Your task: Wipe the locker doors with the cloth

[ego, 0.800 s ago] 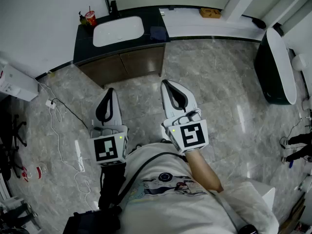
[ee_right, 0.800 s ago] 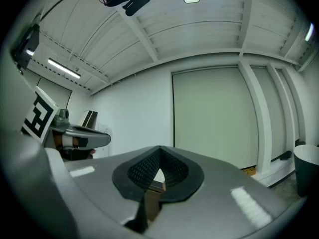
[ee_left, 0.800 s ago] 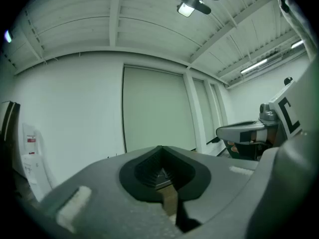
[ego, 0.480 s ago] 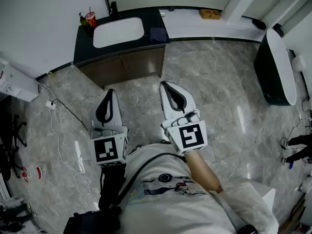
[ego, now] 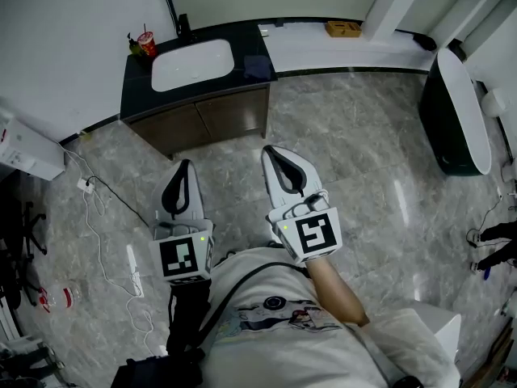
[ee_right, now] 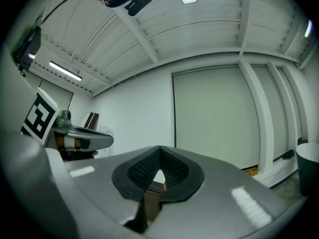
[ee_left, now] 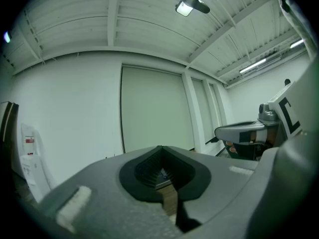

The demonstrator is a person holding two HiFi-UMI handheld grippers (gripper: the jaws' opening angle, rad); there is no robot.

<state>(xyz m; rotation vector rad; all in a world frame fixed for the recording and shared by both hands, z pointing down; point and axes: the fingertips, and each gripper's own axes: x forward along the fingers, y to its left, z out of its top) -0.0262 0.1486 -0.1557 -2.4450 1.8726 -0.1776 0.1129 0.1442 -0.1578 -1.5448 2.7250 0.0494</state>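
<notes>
Dark vanity cabinet (ego: 202, 118) standing at 11 o'clock, white sink basin (ego: 192, 64) sitting in its black top. Red cup (ego: 147, 45) with straw standing at basin's 10 o'clock; black faucet (ego: 183, 24) rising just behind basin. Tan box (ego: 343, 28) lying on white ledge (ego: 323, 51) at 1 o'clock. Dark bin (ego: 436, 132) with white lid standing at 2 o'clock. White power strip (ego: 132, 255) and cable trailing over grey marble floor (ego: 363, 160) at 8 o'clock. Plastic bottle (ego: 58, 299) lying farther out, same direction.
</notes>
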